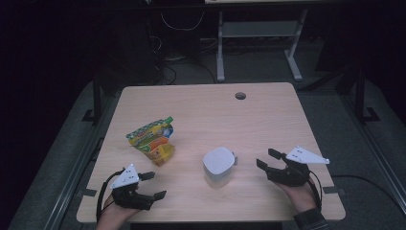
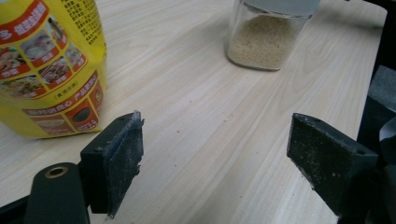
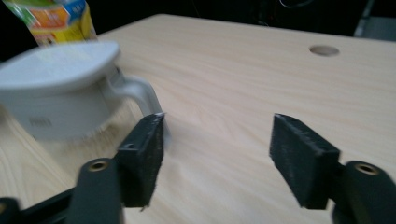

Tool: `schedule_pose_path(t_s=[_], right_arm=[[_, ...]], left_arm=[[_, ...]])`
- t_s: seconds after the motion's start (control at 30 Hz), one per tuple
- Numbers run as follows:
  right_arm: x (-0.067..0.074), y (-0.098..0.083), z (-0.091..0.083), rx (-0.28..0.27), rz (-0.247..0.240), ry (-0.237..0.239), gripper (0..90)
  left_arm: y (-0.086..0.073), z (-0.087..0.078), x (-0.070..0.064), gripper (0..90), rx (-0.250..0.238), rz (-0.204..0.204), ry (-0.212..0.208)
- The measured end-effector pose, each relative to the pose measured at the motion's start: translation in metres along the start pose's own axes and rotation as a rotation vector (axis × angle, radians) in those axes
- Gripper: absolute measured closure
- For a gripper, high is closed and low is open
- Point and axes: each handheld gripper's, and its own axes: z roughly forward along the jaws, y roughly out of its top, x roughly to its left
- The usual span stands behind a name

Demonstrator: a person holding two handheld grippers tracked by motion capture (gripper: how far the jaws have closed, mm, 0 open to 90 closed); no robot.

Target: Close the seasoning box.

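A clear jar with a white lid (image 1: 219, 165) stands on the table, holding pale grains (image 2: 263, 43); its lid has a small handle (image 3: 137, 93). A yellow and green snack pouch (image 1: 152, 140) stands to its left (image 2: 46, 65). My right gripper (image 1: 265, 159) is open just right of the jar, with bare table between the jaws (image 3: 215, 154). My left gripper (image 1: 154, 185) is open near the front left edge, below the pouch, nothing between its jaws (image 2: 215, 154).
The wooden table (image 1: 210, 110) has a round cable hole (image 1: 240, 96) at the back right. Beyond the table stand metal desk legs (image 1: 220, 48) and cables on a dark floor. The table's right edge lies close to my right hand.
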Motion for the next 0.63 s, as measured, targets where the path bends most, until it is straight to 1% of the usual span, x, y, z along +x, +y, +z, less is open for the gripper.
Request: schedule_pose_path(t_s=[0.07,0.13,0.17,0.2,0.27,0.3,0.37,0.43,0.5,0.57,0.63], right_arm=[[-0.001,-0.007,-0.003,0.023,-0.004,-0.024,29.6],[-0.001,-0.015,-0.007,0.054,-0.006,-0.052,26.4],[-0.001,-0.019,-0.010,0.067,-0.012,-0.060,25.8],[-0.001,-0.023,-0.012,0.074,-0.013,-0.057,23.5],[-0.002,-0.030,-0.018,0.081,0.003,-0.068,19.8],[-0.004,-0.034,-0.019,0.085,0.016,-0.073,17.7],[-0.006,-0.037,-0.021,0.101,0.022,-0.073,16.3],[-0.007,-0.038,-0.021,0.104,0.020,-0.078,13.8],[-0.007,-0.037,-0.021,0.103,0.016,-0.085,13.6],[-0.007,-0.038,-0.020,0.094,0.020,-0.077,13.4],[-0.007,-0.038,-0.019,0.097,0.018,-0.074,13.3]], left_arm=[[0.000,-0.001,0.001,18.4,0.001,0.006,0.010],[0.000,0.000,0.002,18.3,0.003,0.011,0.009],[0.000,0.000,0.003,18.3,0.009,0.019,0.016],[0.000,0.000,0.003,18.3,0.012,0.019,0.020],[0.001,-0.001,0.004,18.3,0.006,0.010,0.022],[0.001,-0.001,0.005,18.0,0.003,0.013,0.024],[0.000,-0.002,0.006,18.0,-0.003,0.006,0.028],[-0.001,-0.002,0.006,18.0,0.006,0.007,0.033],[-0.001,-0.002,0.006,18.0,0.007,0.005,0.033],[-0.001,-0.002,0.007,18.0,0.006,0.003,0.034],[0.000,-0.002,0.006,18.0,0.000,0.002,0.033]])
